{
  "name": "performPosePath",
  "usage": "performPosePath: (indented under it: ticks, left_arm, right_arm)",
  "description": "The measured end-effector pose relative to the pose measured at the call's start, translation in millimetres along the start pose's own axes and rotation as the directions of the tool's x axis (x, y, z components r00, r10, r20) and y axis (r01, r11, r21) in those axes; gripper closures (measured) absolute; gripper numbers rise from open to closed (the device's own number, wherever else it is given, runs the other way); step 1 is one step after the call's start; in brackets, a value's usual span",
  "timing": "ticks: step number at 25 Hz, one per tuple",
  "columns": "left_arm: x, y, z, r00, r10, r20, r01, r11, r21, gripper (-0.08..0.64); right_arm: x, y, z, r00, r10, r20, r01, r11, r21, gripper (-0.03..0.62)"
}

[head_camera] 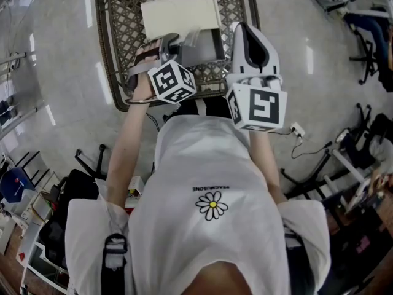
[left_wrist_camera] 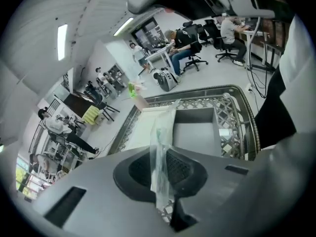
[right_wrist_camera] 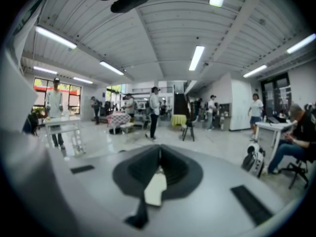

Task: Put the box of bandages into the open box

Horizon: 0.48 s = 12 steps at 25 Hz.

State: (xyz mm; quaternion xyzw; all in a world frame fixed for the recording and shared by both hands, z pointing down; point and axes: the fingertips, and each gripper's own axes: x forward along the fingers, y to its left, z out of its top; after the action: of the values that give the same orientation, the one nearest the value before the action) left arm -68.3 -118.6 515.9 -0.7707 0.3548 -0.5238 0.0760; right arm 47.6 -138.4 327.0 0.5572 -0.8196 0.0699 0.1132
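The open box (head_camera: 201, 53) lies on a metal mesh table (head_camera: 114, 54), its white lid (head_camera: 181, 14) folded back on the far side. My left gripper (head_camera: 174, 42) hovers over the box's near left corner, shut on a thin clear plastic packet (head_camera: 191, 38). The left gripper view has that packet (left_wrist_camera: 163, 132) standing upright between the closed jaws of the left gripper (left_wrist_camera: 162, 169), with the grey box interior (left_wrist_camera: 195, 132) and lid (left_wrist_camera: 140, 132) just beyond. My right gripper (head_camera: 247, 31) is raised at the table's near right, shut; in its own view the right gripper (right_wrist_camera: 159, 164) points out into the room.
The mesh table (left_wrist_camera: 232, 115) has a raised rim all round. A power strip with cables (head_camera: 298, 129) lies on the floor to the right. An office chair (head_camera: 368, 35) stands far right, and bags and stands (head_camera: 80, 183) are at lower left. People (right_wrist_camera: 154, 110) stand across the room.
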Motion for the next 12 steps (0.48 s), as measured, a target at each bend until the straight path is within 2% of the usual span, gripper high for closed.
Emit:
performPosePath:
  ticks: [3,8,12]
  left_arm:
    - [10,-16,-10,0.998,-0.040,-0.042,0.041,0.999,0.031,0.518]
    - [28,-40,-19,0.990,-0.122,-0.077,0.125,0.992,0.034,0.518]
    - [44,-51,-22,0.983,-0.148,-0.107,0.154,0.987,0.054,0.517]
  right_arm:
    - [-1,2,-2,1.000,0.002,-0.004,-0.002,1.000,-0.004,0.561]
    - [-8,-3,-8,1.000,-0.016,-0.018,0.016,1.000,-0.005,0.561]
    - [-12,-14,-12,0.999,-0.046,-0.026,0.046,0.999,0.003,0.561]
